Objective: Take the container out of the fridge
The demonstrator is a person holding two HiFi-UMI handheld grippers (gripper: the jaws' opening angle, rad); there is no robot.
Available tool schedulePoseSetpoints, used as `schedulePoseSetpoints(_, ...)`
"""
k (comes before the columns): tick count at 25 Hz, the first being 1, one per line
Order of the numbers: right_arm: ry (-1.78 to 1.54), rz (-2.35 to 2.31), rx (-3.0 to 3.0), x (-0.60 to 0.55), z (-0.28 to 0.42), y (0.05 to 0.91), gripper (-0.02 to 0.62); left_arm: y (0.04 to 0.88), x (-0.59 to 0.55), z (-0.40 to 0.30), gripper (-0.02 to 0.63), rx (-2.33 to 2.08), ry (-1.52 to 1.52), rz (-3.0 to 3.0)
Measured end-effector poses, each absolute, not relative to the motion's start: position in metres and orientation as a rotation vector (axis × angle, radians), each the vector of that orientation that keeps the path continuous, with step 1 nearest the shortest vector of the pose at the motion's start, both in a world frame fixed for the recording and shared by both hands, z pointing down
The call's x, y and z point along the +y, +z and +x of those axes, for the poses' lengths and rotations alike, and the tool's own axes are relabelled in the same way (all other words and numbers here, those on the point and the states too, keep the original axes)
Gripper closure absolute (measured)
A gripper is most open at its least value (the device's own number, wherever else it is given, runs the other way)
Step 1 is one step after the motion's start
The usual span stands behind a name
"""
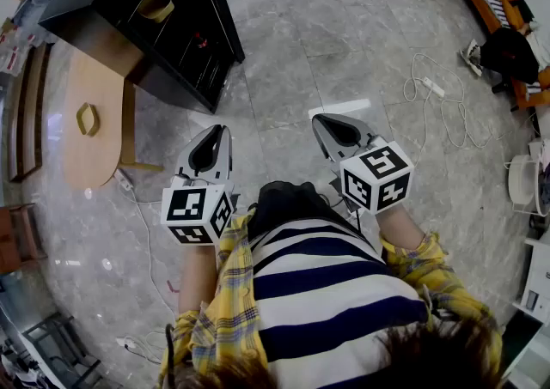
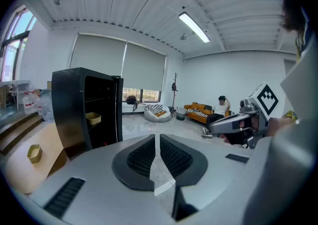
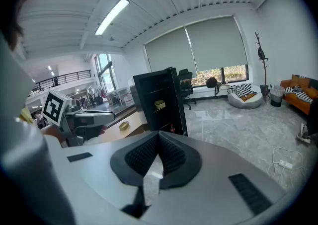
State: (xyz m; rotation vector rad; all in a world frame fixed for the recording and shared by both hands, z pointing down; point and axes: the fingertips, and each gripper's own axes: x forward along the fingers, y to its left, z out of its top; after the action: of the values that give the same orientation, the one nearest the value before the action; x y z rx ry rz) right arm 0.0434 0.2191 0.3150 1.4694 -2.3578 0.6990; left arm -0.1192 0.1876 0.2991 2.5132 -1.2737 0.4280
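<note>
Both hand-held grippers are empty, jaws pressed together: the left hand-held gripper (image 1: 216, 133) and the right hand-held gripper (image 1: 323, 121) hover over the floor (image 1: 292, 44), well apart from the fridge (image 1: 94, 1). The container (image 1: 157, 9), a small yellow tub, sits on a shelf inside the open black fridge. It looks like light, stiff, smooth plastic, so pinching one wall at the rim should suit. Its contents cannot be seen, so keeping it level seems wise.
</note>
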Motion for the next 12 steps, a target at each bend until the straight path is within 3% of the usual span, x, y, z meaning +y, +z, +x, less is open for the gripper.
schedulePoseSetpoints(12, 0.727, 1.424, -2.388, 0.216, 0.065, 0.325, 0.568, 0.31, 0.187, -0.097, 0.563, -1.303, 0.443, 2.53)
